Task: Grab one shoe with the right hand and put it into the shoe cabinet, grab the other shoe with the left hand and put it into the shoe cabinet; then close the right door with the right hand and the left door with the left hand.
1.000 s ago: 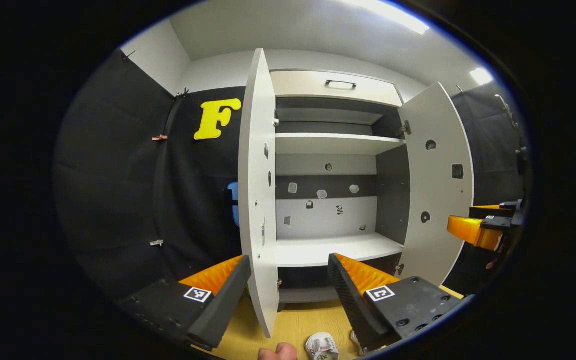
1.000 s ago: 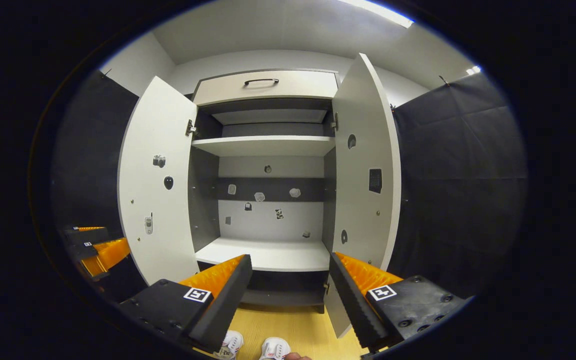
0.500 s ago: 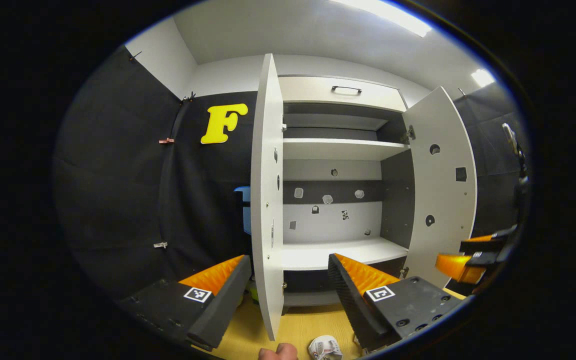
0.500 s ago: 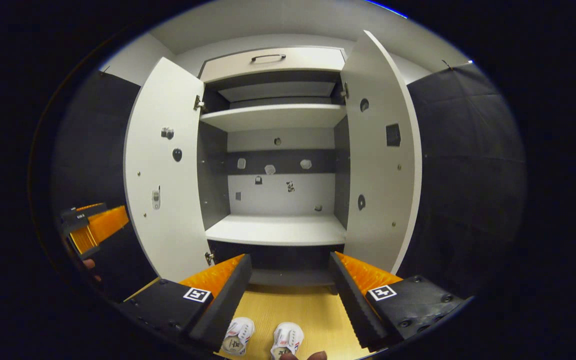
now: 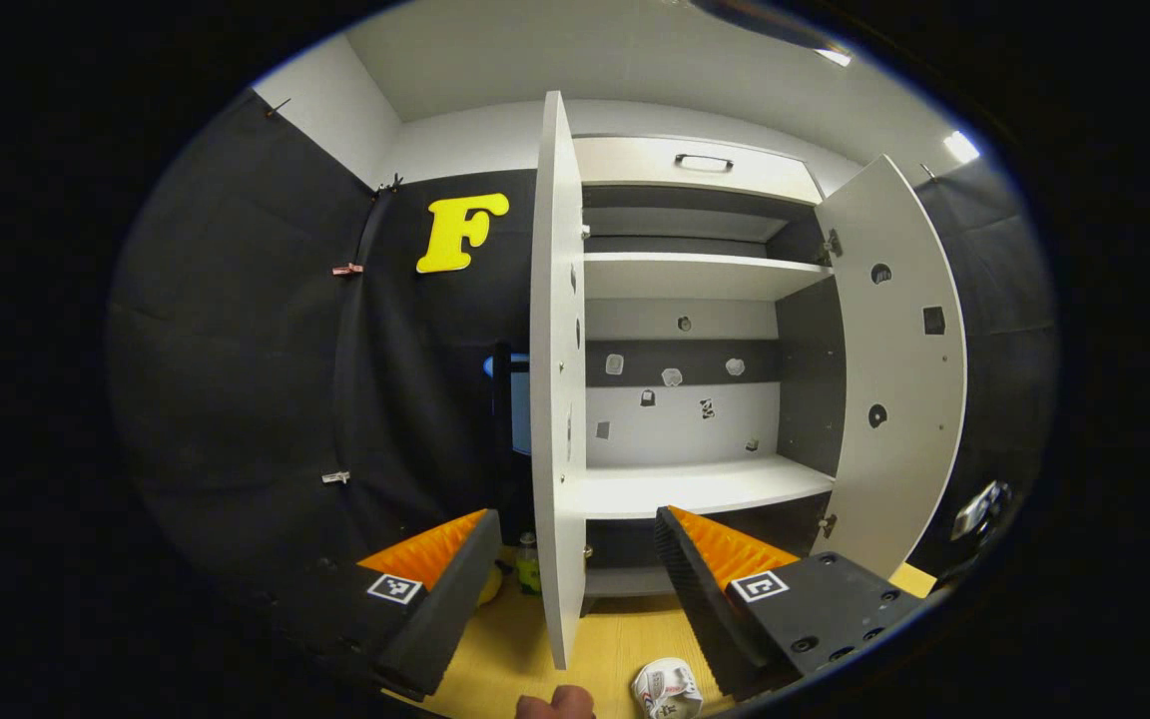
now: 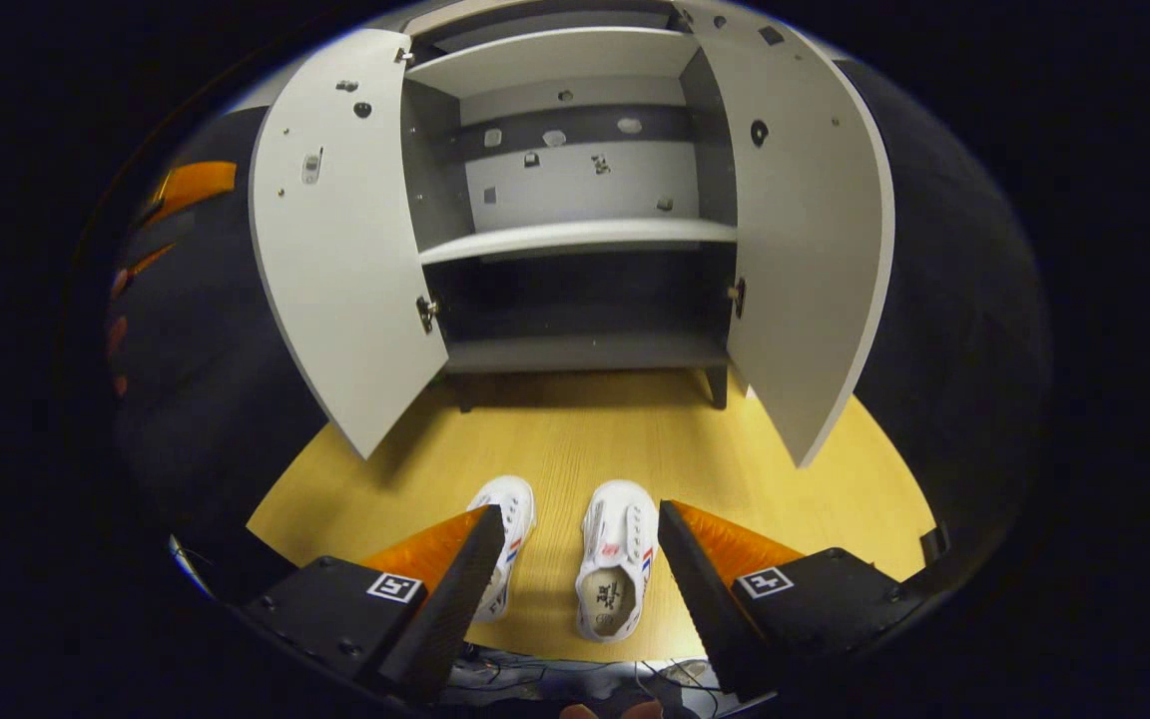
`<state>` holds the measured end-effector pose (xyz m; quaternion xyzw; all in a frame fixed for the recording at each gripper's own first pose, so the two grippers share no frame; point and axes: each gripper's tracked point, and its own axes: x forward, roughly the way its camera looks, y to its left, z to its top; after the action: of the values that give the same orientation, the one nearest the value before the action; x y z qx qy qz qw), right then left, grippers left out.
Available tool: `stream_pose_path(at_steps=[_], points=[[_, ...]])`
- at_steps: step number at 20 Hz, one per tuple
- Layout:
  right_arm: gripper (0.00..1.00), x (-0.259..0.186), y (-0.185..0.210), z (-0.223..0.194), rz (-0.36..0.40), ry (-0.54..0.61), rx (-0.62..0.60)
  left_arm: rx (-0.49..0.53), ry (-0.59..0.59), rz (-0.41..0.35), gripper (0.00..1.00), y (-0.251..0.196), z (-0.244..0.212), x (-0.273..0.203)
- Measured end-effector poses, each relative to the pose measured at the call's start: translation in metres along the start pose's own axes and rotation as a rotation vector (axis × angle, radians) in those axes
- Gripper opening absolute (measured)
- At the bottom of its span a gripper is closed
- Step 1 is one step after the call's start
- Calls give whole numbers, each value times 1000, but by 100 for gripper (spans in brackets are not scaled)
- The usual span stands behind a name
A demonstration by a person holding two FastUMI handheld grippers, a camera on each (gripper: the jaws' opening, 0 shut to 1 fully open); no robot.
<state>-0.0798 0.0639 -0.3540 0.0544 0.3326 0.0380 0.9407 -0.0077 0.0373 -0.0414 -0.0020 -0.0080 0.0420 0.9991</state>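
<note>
Shoe cabinet point(image 6: 575, 350) with both doors swung wide, white shoes on wooden floor point(image 6: 575, 429) in front.

Right gripper point(image 6: 575, 584) spread apart and empty, tilted down over the pair: right-hand shoe point(image 6: 617, 569) lying between its fingers, untouched; left-hand shoe point(image 6: 505, 544) partly hidden behind one finger point(image 6: 445, 609). Left gripper point(image 5: 570, 589) likewise spread apart and empty, levelled at the cabinet, with the left door point(image 5: 557, 379) seen edge-on between its fingers. Right door point(image 5: 899, 369) angled outward. Lower shelf point(image 5: 695, 489) bare. One shoe toe point(image 5: 667, 689) low in left gripper view, beside a fingertip point(image 5: 555, 702) of the person.
</note>
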Motion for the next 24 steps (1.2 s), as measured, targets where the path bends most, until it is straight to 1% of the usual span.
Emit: stream_pose_path(at_steps=[1,4,6,9,10,11,12,13,16,17,20,21,22,23,24], points=[[98,7,-2,-19,-1,36,20,3,5,4,96,2,-3,0],[99,33,-8,-61,-11,116,90,15,18,14,96,6,-13,-1],[99,54,-10,-80,-12,153,97,18,36,18,96,8,-22,-3],[82,83,-10,-102,-22,187,106,26,54,22,96,12,-28,-6],[82,92,-9,-107,-23,194,113,32,57,25,96,14,-30,-7],[81,104,-7,-110,-28,190,116,37,59,28,96,16,-30,-8],[76,111,-9,-110,-41,177,115,40,61,32,96,17,-31,-8],[62,123,-7,-110,-56,157,111,42,64,37,96,18,-32,-9],[60,143,-12,-109,-119,86,52,44,78,54,96,24,-37,-12],[59,149,-14,-104,-137,60,38,47,84,59,96,26,-39,-13],[52,158,-24,-98,-180,31,24,61,95,69,96,29,-44,-15],[32,169,-26,-97,-174,26,30,63,98,73,96,30,-45,-16],[35,164,-21,-94,-159,23,38,62,100,73,96,30,-46,-16],[28,173,-19,-95,-137,52,34,62,101,75,96,30,-46,-16],[13,174,-19,-91,-120,41,29,62,102,77,96,31,-46,-17]])
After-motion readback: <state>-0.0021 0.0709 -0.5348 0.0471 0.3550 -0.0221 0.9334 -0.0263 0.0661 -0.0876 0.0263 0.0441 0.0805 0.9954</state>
